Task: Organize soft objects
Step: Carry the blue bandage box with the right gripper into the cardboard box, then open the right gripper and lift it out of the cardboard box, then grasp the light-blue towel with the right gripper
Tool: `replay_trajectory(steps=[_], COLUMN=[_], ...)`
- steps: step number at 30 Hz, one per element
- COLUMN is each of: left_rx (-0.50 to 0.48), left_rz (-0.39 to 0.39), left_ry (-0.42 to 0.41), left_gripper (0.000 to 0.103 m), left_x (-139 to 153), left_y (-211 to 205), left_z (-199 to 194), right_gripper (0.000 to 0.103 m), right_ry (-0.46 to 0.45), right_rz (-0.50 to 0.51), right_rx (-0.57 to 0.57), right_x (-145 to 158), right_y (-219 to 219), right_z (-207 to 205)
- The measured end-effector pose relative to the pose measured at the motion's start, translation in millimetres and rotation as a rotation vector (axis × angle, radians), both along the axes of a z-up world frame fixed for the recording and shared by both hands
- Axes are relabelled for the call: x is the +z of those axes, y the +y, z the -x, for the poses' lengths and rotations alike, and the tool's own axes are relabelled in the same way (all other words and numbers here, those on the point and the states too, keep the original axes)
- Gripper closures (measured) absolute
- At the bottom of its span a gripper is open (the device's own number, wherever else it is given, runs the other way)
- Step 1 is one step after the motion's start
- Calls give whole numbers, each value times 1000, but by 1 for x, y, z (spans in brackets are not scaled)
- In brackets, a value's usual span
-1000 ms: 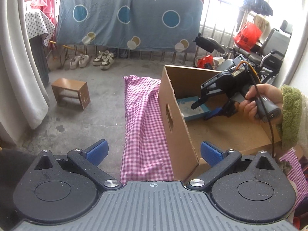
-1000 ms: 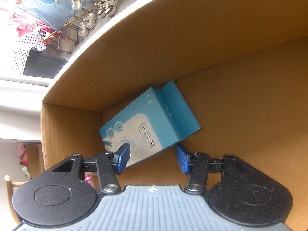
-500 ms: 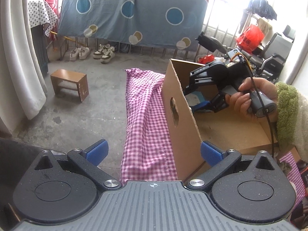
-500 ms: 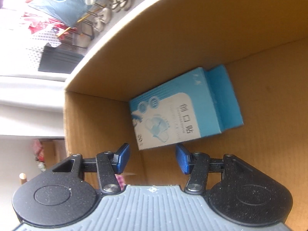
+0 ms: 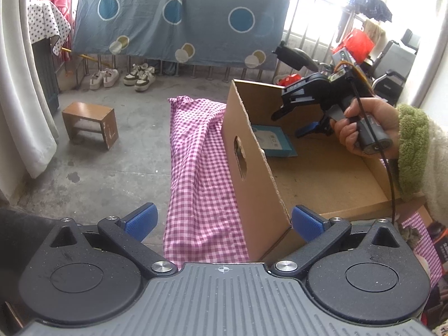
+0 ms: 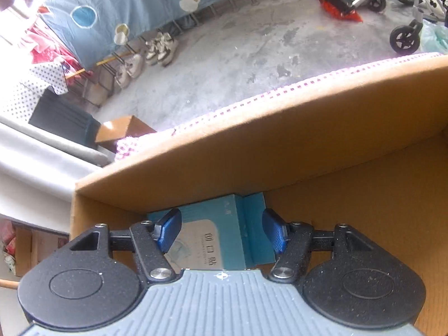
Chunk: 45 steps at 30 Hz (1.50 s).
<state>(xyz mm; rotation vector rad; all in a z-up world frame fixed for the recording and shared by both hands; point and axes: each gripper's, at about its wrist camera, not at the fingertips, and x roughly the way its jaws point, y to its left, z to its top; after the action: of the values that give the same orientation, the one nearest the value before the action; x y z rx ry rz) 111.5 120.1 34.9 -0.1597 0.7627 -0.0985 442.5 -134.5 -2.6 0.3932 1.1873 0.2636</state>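
Cardboard box [image 5: 253,151] is seen from the left wrist on a pink gingham cloth [image 5: 201,168], with a blue carton [image 5: 275,141] lying flat on its floor. The left gripper [image 5: 222,219] is spread wide, nothing held. The right gripper [image 5: 296,123] is held above the carton by a hand [image 5: 361,128].

From the right wrist, the right gripper [image 6: 221,231] has just been opening; the blue carton [image 6: 221,240] lies below, ungripped.
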Motion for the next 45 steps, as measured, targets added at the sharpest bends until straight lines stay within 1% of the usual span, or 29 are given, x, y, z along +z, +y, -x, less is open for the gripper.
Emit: replay_trajectory(steps=[3,4,5,6,9,11,14,17,18,22,25,28,30,32,35,36,38,39,41,42,45], left_rx=[-8,-10,-10,-9,-8,-16,-42,-82,-93,-158,-211,-255,-279,-299,-325,-332,-340,-351,-361,-365,-368], left_rz=[9,6,2,-3,-10,-11,1,19,23,32,41,64,74,72,66,65,58,54,45,35,13], left_ry=[22,27,28,28,20,10,-5,-11,-10,-1,8,32,50,66,98,112,138,150,167,173,177], left_gripper=[0,0,0,0,0,0,0,0,0,0,0,1,2,3,9,11,19,23,23,24,25], left_x=[-3,-4,-4,-4,-2,1,5,9,10,10,7,1,-4,-9,-19,-23,-28,-31,-35,-38,-39], left_y=[-2,-3,-4,-5,-9,-12,-16,-21,-23,-35,-44,-54,-61,-70,-81,-84,-89,-91,-95,-97,-98], left_z=[-2,-2,-2,-1,4,10,21,31,34,48,59,67,68,68,63,61,55,53,48,46,42], right_gripper=[36,36,32,31,31,31,31,31,31,30,30,30,30,30,32,33,38,38,38,38,38], right_ry=[47,61,66,65,40,34,-7,-72,-111,-251,-332,-400,-417,-397,-326,-287,-228,-195,-148,-140,-156], right_rz=[-7,-36,-63,-80,-48,-30,-1,-14,-28,-67,-96,-107,-125,-166,-231,-243,-262,-267,-274,-263,-205], right_rx=[27,41,53,72,107,113,113,134,153,204,209,196,180,168,160,158,149,142,131,128,121], right_x=[-17,-25,-27,-28,-23,-15,10,49,67,120,144,152,147,133,98,81,57,46,30,26,23], right_y=[10,14,17,22,28,28,13,-7,-17,-54,-82,-103,-117,-125,-127,-127,-119,-114,-108,-106,-102], right_z=[-8,-9,-9,-9,-7,-4,13,46,62,134,187,232,256,273,295,301,306,304,305,304,312])
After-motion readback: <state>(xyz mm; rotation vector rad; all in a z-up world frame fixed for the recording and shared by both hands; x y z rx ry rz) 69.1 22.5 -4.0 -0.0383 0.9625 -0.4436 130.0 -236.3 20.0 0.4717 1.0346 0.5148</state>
